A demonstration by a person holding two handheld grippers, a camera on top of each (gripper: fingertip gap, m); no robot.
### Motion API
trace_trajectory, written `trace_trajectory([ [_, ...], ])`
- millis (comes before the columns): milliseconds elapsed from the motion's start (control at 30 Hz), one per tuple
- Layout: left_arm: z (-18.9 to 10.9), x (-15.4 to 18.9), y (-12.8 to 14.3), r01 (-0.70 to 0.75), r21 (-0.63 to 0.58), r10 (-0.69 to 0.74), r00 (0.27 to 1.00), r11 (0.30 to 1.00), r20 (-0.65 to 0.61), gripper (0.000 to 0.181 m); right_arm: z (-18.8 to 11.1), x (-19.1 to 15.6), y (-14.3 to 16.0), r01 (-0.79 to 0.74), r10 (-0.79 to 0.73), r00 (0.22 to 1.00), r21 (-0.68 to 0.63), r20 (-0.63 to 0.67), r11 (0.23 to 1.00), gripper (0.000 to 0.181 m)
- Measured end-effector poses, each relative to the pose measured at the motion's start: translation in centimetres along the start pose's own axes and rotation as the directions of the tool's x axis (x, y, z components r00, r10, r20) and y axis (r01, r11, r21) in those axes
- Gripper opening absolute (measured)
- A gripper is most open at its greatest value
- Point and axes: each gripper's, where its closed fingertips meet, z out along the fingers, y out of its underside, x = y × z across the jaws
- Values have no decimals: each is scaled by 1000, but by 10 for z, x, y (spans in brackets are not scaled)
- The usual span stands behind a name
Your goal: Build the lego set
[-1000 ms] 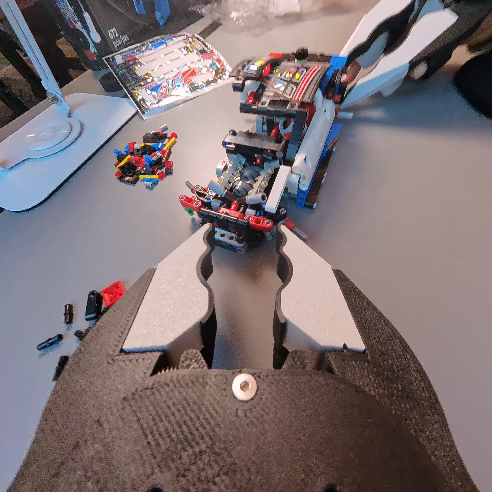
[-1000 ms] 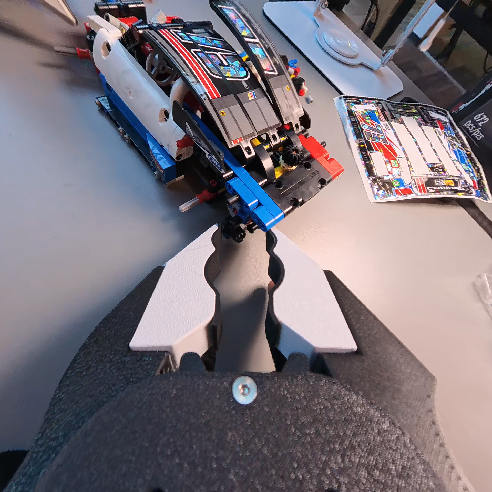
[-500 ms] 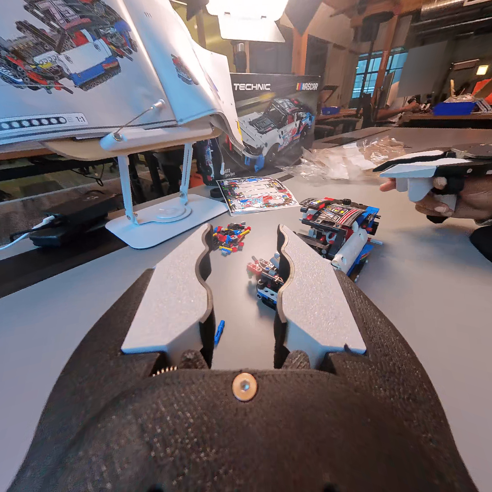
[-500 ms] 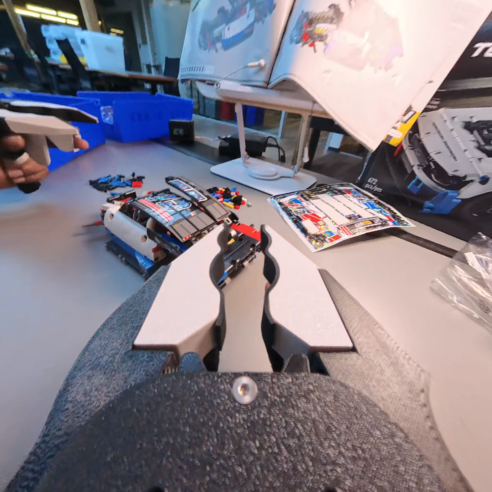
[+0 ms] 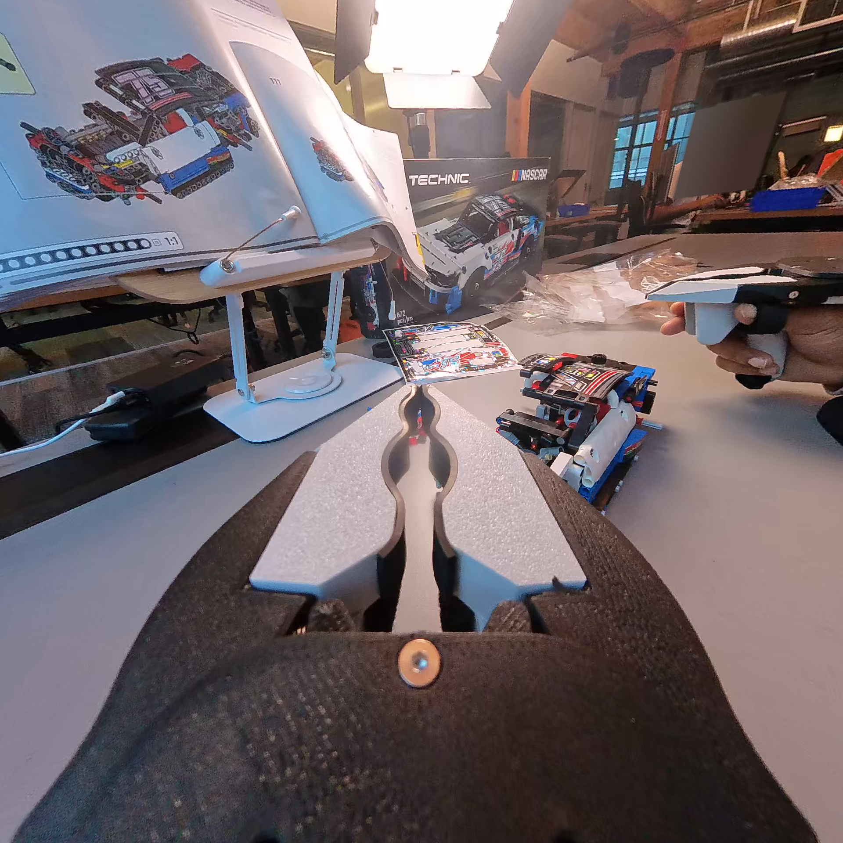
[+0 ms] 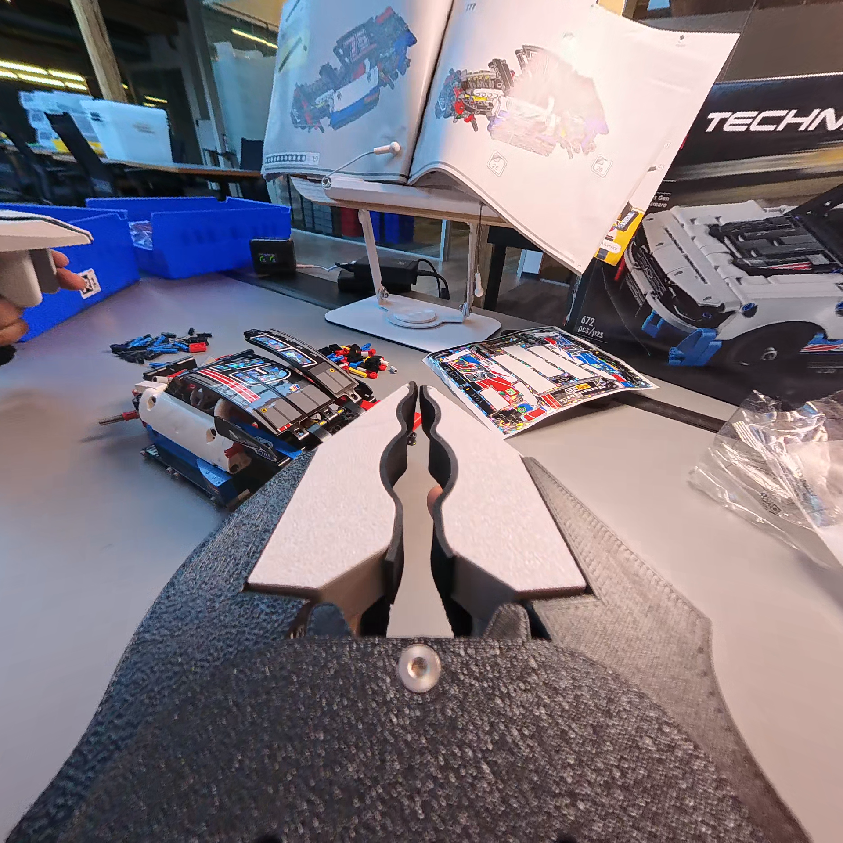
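Observation:
The half-built lego car, white, blue and black with a stickered roof, rests on the grey table; it also shows in the right wrist view. My left gripper is shut and empty, raised back from the car. My right gripper is shut and empty, raised to the car's right. Loose small pieces lie in a pile behind the car and another pile at its left. The other gripper shows held in a hand in the left wrist view.
An instruction booklet sits open on a white stand. A sticker sheet lies before the set's box. Clear plastic bags lie at right. Blue bins stand at the far left. There is about 30 cm between the tips of the two grippers. From either gripper's tips it is about 15 cm to the half-built lego car.
Both grippers pulled up and away from the car, from a close top-down look to a level view of the table. Both went from open to shut.

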Motion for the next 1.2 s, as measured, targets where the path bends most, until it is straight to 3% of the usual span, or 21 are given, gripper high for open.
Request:
trace_trajectory([
  [33, 0, 0, -1, 1, 4, -1, 1000, 1000, 1, 0, 0, 1, 0, 1, -1, 1000, 1, -4, 1000, 0],
  [300, -5, -10, -6, 12, 29, -14, 999, 999, 43, 8, -1, 7, 0, 22, -22, 998, -2, -51, 1000, 14],
  [500, -4, -16, -4, 52, 25, -53, 997, 998, 62, 12, 9, 6, -9, 17, -15, 998, 19, -65, 1000, 8],
  [600, 0, -11, 2, 72, 5, -73, 996, 997, 53, 11, 44, 11, -17, -3, 1, 1000, -43, -27, 999, 9],
  [700, 6, -2, 6, 76, -12, -76, 996, 997, 36, 10, 103, 29, -30, -16, 16, 1000, -94, -4, 995, 16],
  [833, 10, 10, 11, 17, -50, -15, 999, 999, 36, 9, 195, 38, -40, 243, -239, 970, -120, 43, 963, 15],
  [933, 8, 12, 13, -20, -67, 24, 998, 998, 55, 7, 241, 30, -59, 251, -242, 963, -67, 115, 966, 9],
  [1067, 6, 8, 18, -10, -88, 16, 998, 996, 67, 7, 267, 59, -63, 146, -135, 987, -123, 90, 982, 0],
  [1200, 14, 9, 32, 24, -132, -18, 999, 991, 41, 6, 264, 91, -68, 127, -112, 989, -164, 94, 978, 0],
])
